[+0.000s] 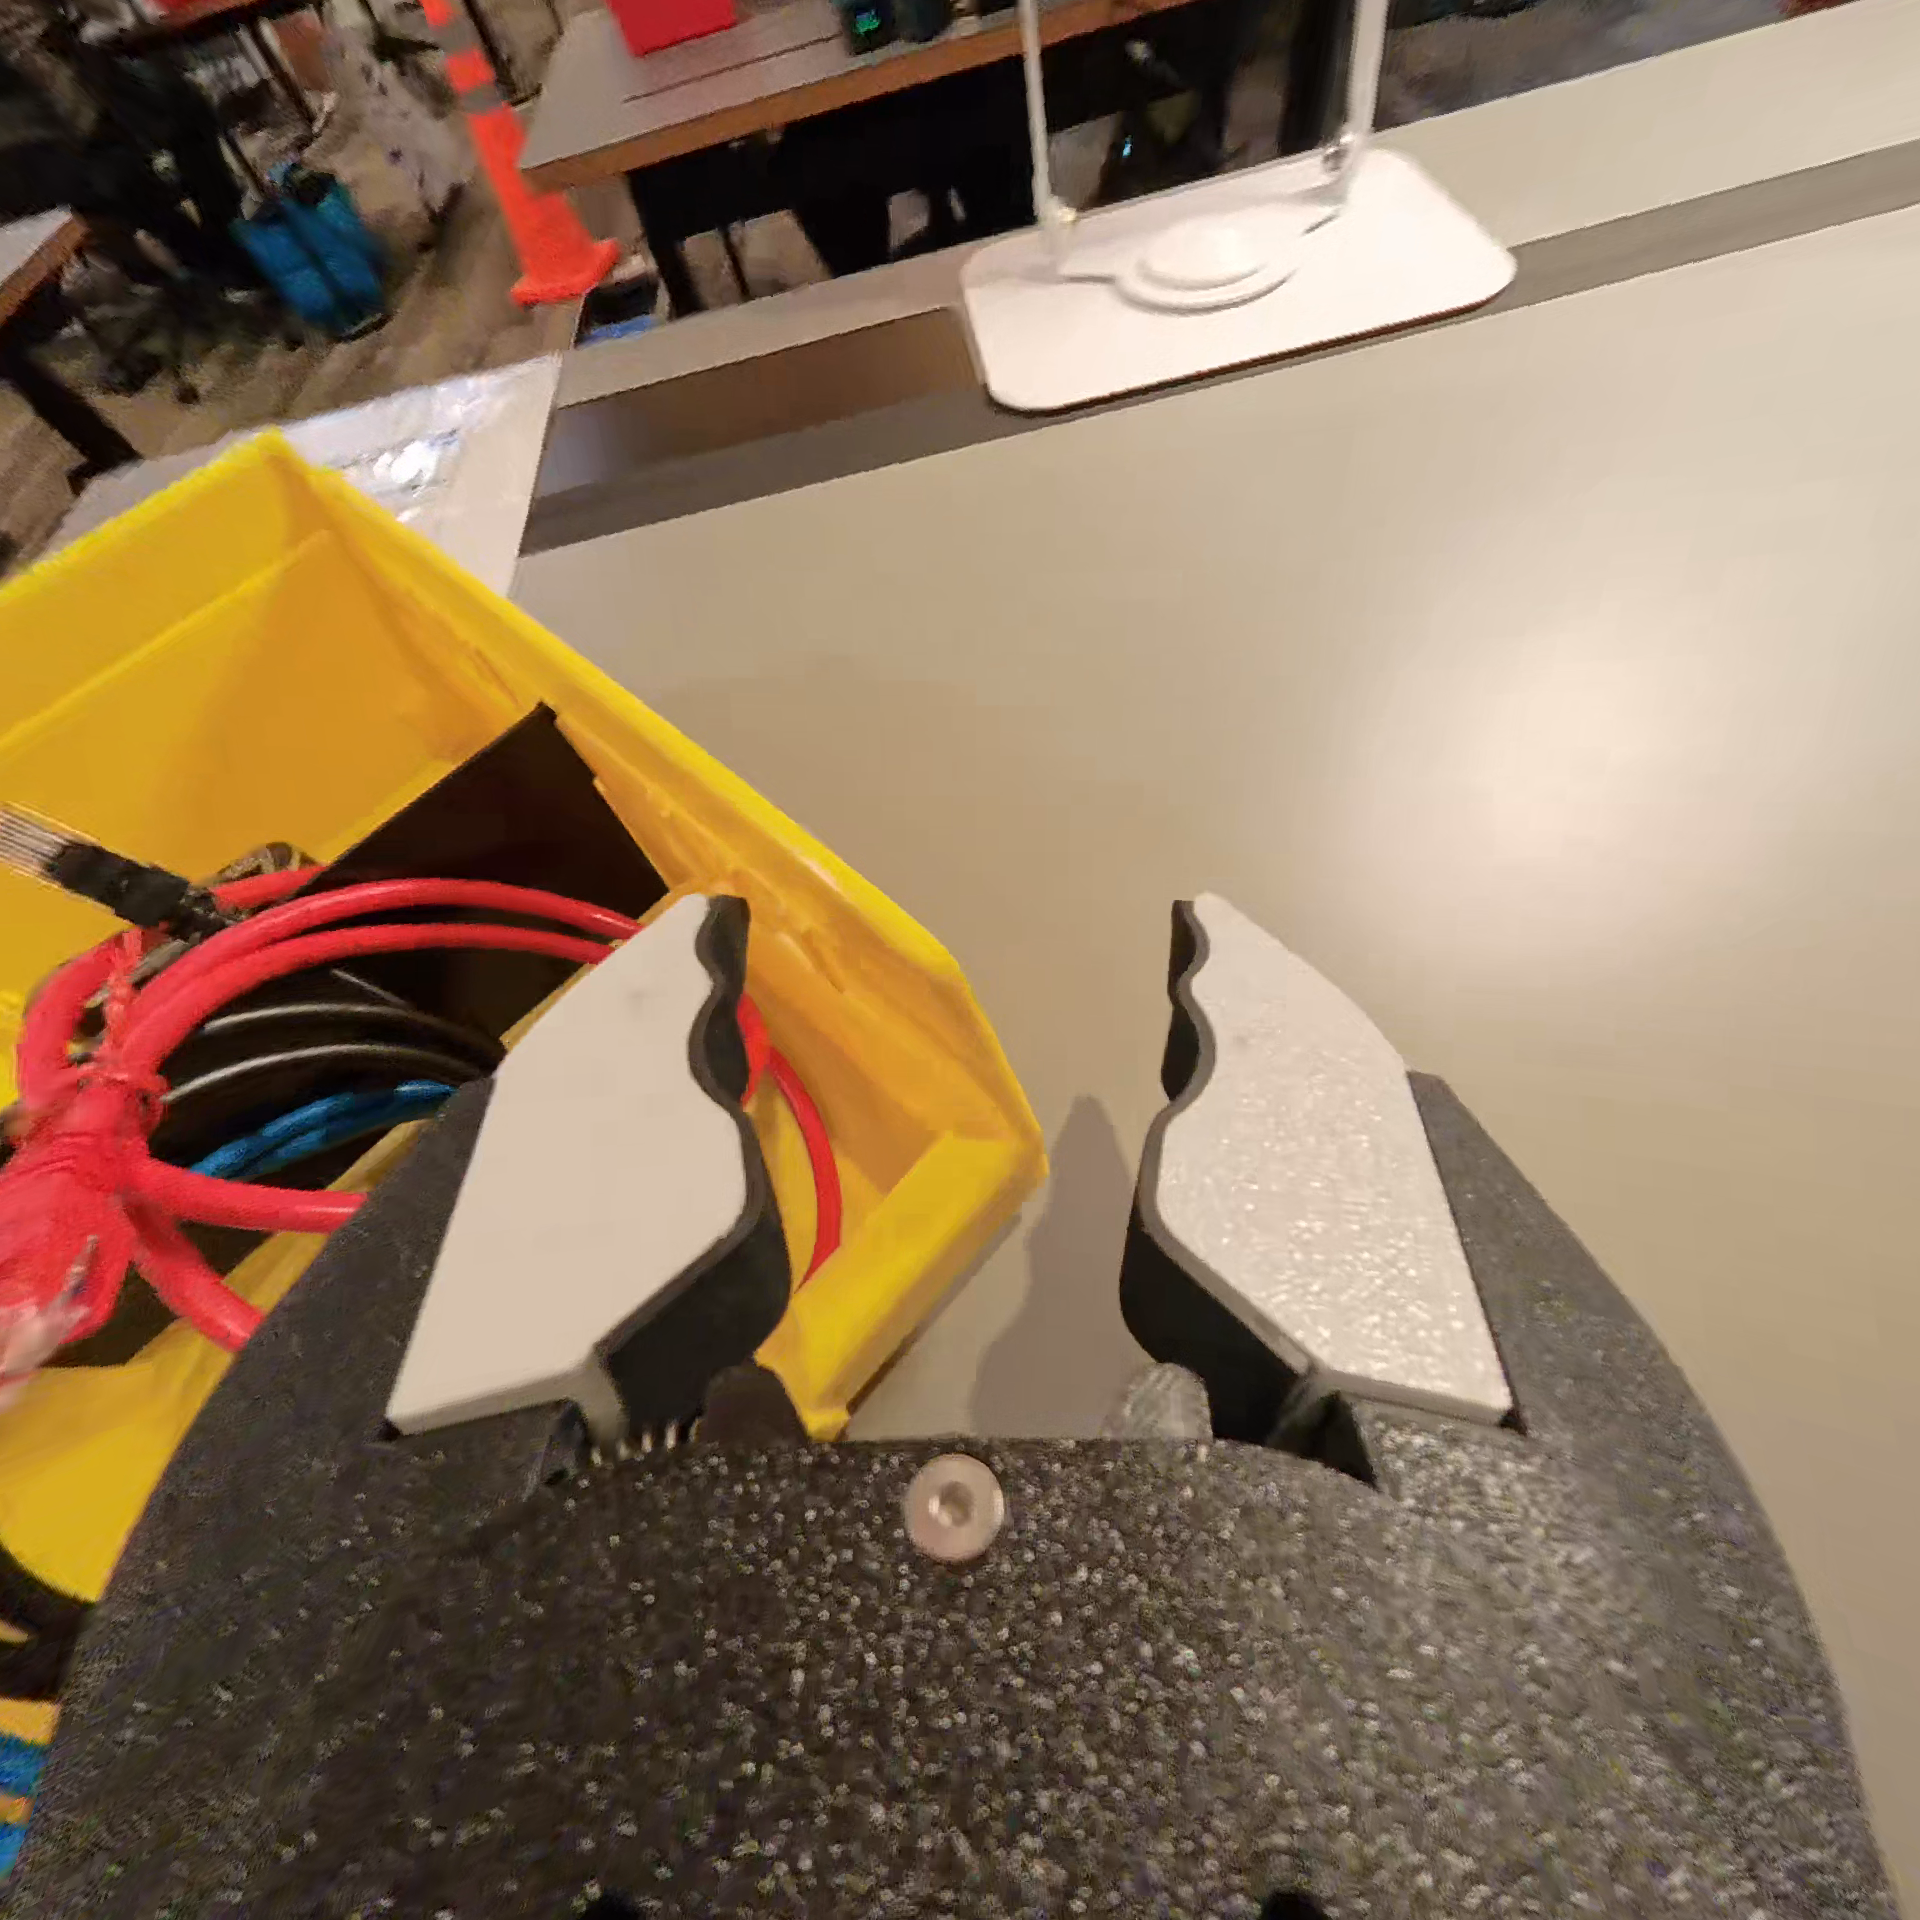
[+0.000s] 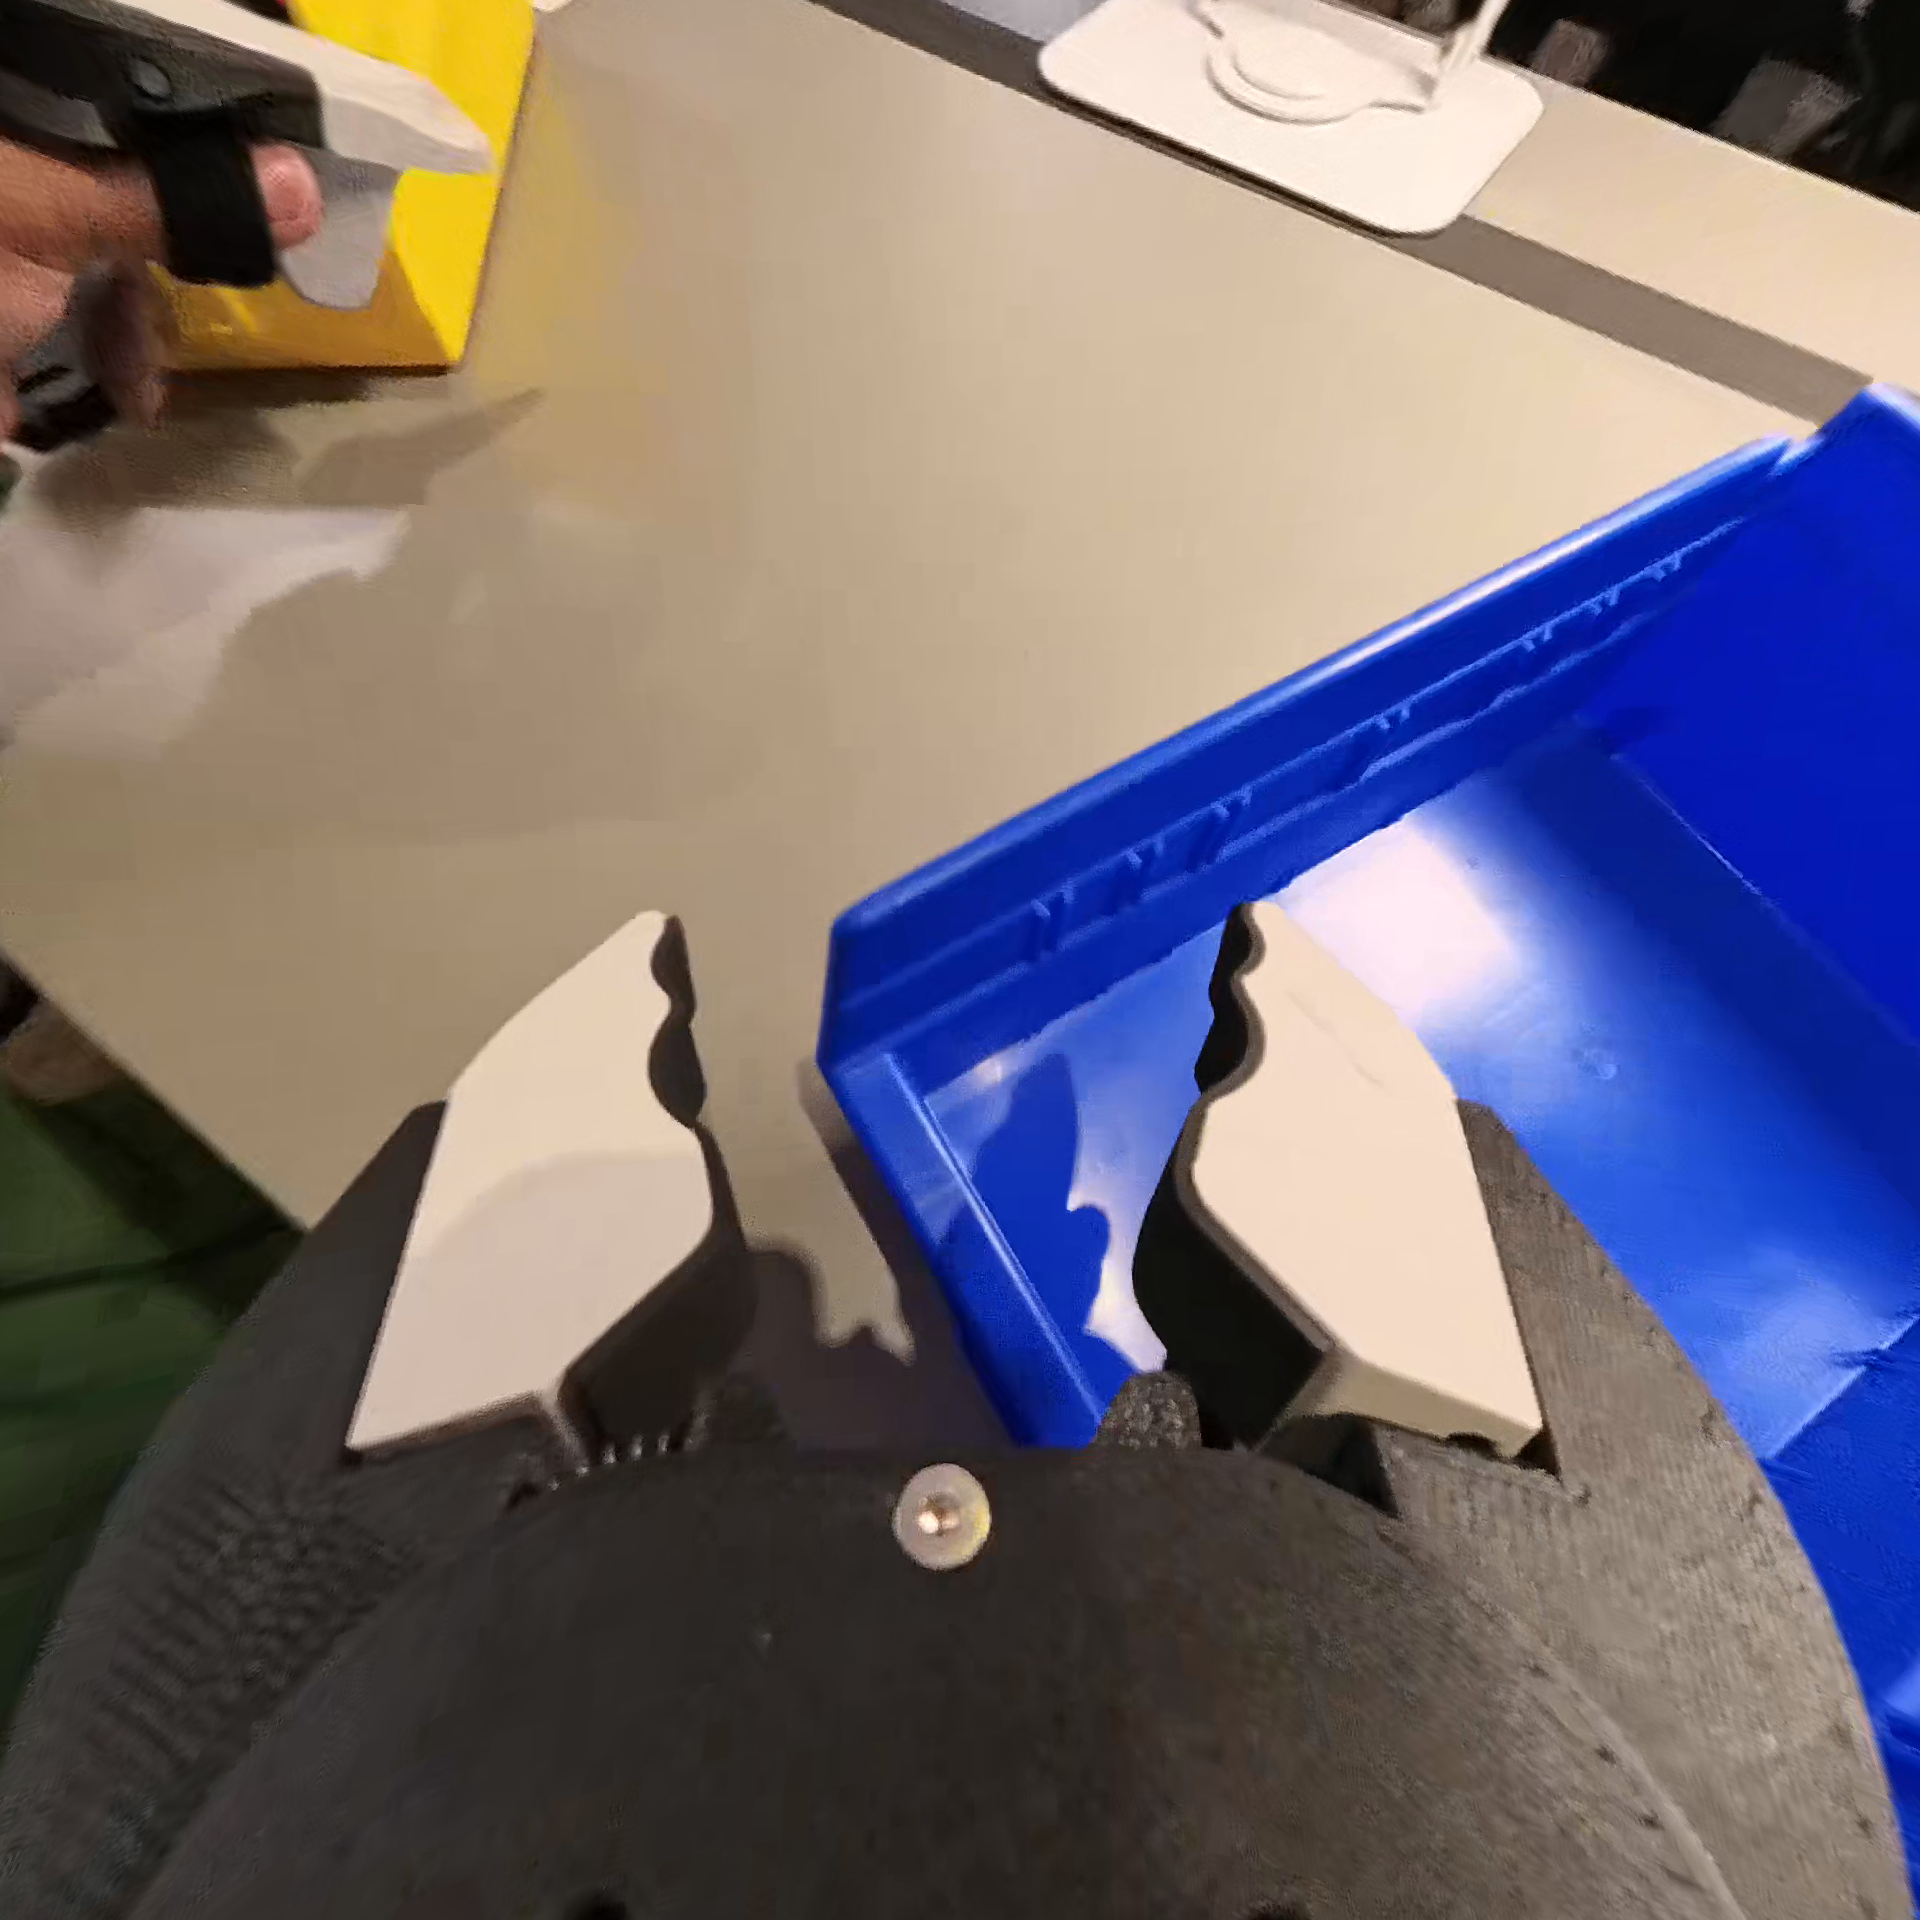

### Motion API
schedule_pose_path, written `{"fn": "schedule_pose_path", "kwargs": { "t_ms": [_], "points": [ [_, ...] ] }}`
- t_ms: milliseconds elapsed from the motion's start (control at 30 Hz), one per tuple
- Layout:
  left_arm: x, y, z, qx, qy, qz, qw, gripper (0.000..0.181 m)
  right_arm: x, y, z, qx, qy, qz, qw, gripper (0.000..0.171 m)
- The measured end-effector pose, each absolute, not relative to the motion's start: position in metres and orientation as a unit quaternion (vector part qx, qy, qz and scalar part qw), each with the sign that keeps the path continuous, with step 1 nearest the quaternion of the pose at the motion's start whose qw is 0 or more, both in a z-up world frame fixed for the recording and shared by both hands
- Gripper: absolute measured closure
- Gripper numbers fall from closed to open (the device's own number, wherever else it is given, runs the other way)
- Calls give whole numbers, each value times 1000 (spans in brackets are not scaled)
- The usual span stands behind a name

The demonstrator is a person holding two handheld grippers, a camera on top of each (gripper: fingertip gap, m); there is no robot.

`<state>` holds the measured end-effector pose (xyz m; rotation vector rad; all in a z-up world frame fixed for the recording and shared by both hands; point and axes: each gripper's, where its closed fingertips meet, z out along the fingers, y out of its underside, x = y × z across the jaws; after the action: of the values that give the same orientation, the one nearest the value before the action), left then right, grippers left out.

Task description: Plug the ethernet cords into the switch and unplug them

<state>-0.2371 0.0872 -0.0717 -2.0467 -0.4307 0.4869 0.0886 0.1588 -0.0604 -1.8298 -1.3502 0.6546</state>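
Beige tabletop [image 1: 1247, 675] lies bare at 12 o'clock of the left gripper [image 1: 961, 914], spread wide, holding nothing. At its 9 o'clock, a yellow bin [image 1: 312, 665] holds coiled red, black and blue ethernet cords [image 1: 343, 935]. Right gripper [image 2: 956, 925], also spread, straddles the empty blue bin's [image 2: 1558, 987] near corner

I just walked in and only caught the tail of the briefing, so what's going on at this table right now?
A person holds a two-finger tool in each hand over a grey table. The left tool is open and empty at the near corner of a yellow bin holding red cords, black cords and a blue one. The right tool is open too, straddling the corner wall of an empty-looking blue bin. Nothing is gripped, and no switch is in view.
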Motion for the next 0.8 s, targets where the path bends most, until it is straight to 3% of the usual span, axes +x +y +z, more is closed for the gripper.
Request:
{"fn": "schedule_pose_path", "kwargs": {
  "t_ms": [67, 133, 233, 367, 500, 633, 667, 733, 800],
  "points": [
    [-244, 90, -79, -837, -194, 192, 474, 112, 77, 166, -75, -728, -520, 217, 391, 78],
    [-253, 84, -83, -836, -191, 219, 465, 137, 74, 179, -87, -729, -523, 157, 413, 90],
    [-253, 66, -84, -838, -177, 224, 465, 145, 77, 184, -89, -719, -531, 147, 424, 112],
    [-263, 14, -82, -834, -167, 281, 444, 164, 109, 196, -89, -716, -535, 134, 429, 125],
    [-270, -17, -74, -824, -176, 277, 462, 154, 150, 220, -90, -743, -490, 97, 445, 142],
    [-292, -19, -78, -824, -184, 307, 439, 146, 170, 248, -100, -764, -453, 49, 456, 142],
    [-298, -19, -79, -821, -183, 320, 436, 151, 173, 255, -100, -764, -446, 41, 465, 142],
    [-302, -19, -79, -816, -172, 334, 440, 173, 180, 268, -96, -761, -430, 14, 486, 158],
    [-308, -27, -79, -811, -171, 354, 434, 173, 186, 278, -95, -761, -420, 15, 494, 156]
  ]
}}
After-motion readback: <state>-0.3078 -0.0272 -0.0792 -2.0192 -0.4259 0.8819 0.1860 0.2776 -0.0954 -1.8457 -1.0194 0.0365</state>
